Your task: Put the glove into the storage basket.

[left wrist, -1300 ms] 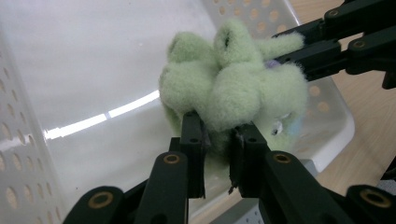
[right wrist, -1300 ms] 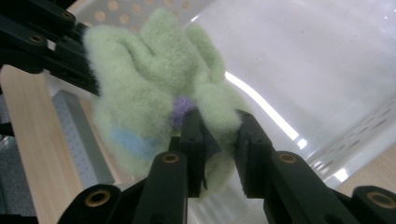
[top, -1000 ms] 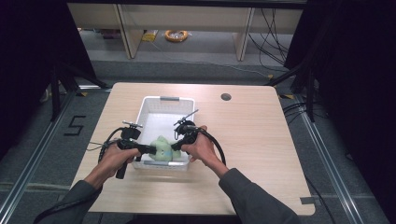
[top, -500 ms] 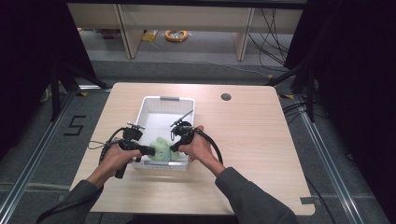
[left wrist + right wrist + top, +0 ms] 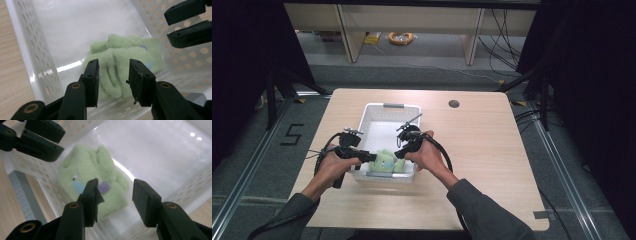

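Left tongs and right tongs: I hold both with jaws apart and nothing between the pads; each pair has just been opening, and the pale green fleece cloth with small blue and purple patches lies free below them. The cloth rests crumpled on the floor of the white perforated plastic basket, at the near end, close to the person's hands. I judge it light, soft and limp: it will sag and unfold when lifted, it cannot break, and its nap should grip well against the pads. The best hold looks to be a thick raised fold near the middle, pinched deep. The basket stands on the light wooden table.
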Motion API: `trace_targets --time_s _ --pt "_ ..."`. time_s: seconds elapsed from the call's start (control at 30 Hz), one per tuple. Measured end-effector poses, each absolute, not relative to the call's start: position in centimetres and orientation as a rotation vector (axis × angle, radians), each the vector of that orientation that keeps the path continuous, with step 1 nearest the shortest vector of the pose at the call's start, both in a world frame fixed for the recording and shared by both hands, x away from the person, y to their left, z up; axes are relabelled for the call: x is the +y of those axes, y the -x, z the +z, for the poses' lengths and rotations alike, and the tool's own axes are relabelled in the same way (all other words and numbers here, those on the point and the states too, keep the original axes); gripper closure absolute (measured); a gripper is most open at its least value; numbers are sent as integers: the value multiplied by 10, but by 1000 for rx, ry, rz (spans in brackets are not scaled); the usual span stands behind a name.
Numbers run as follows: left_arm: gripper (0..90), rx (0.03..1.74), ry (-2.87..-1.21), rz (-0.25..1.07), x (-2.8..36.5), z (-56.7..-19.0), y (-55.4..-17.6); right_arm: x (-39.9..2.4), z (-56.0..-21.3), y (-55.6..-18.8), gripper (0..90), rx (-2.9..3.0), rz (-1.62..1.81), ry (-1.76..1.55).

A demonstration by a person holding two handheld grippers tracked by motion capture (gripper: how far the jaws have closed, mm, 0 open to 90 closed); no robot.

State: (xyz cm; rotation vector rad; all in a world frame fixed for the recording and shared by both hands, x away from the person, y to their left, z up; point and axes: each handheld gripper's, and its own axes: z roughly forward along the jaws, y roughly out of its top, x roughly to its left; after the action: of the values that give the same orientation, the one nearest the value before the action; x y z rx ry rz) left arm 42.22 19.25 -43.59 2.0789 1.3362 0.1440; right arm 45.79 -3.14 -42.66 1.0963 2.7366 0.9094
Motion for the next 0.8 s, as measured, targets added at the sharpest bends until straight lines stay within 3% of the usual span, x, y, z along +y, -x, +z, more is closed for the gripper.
trace_targets --time_s 0.2,0.47,0.8 --pt "564 1319 -2071 158 192 -431 -419 -39 -419 -456 559 2729 955 -1086" --pt "430 1292 -2049 165 178 -426 -404 -52 -410 -449 461 2672 1029 -1022" --pt "345 1218 -1986 187 158 -416 -379 -78 -397 -430 395 2605 1139 -978"
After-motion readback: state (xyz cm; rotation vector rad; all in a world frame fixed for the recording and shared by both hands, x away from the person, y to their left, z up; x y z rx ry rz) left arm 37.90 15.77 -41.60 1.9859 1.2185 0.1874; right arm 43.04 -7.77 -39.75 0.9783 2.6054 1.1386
